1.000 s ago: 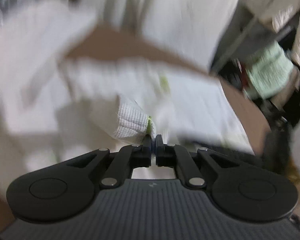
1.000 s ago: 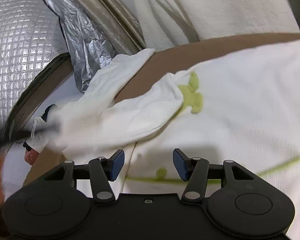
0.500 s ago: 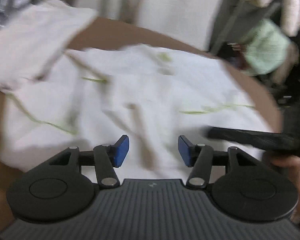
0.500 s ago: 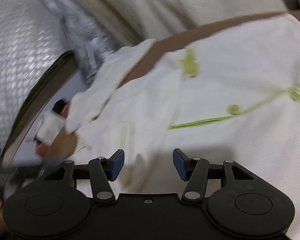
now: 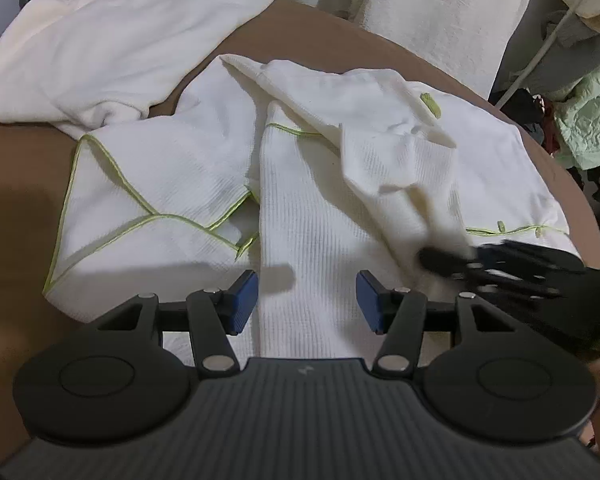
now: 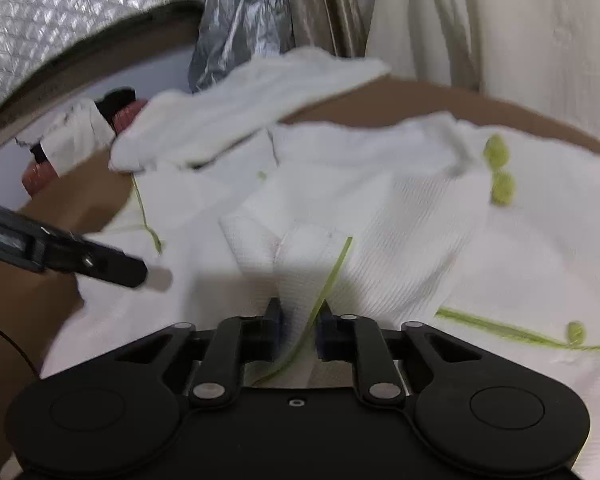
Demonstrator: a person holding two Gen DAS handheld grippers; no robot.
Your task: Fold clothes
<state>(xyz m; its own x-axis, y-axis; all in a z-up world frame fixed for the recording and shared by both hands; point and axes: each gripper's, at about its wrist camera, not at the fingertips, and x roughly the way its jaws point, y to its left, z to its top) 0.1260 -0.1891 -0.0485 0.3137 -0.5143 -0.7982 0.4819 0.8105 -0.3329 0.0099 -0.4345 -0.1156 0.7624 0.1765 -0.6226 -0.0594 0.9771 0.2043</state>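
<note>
We see a white waffle-knit garment (image 5: 308, 216) with lime piping spread on the round brown tabletop (image 5: 16, 160). Our left tongs (image 5: 306, 300) gape empty at 6 o'clock; our right tongs (image 6: 298, 330), just closing, pinch a piped fold.

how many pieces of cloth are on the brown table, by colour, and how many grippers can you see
White waffle-weave garment with green trim: 1
Plain cream-white towel-like cloth: 1
Black two-finger grippers: 2, the left gripper open over the garment, the right gripper pinching a fold of it
Total: 4, on the brown table
</note>
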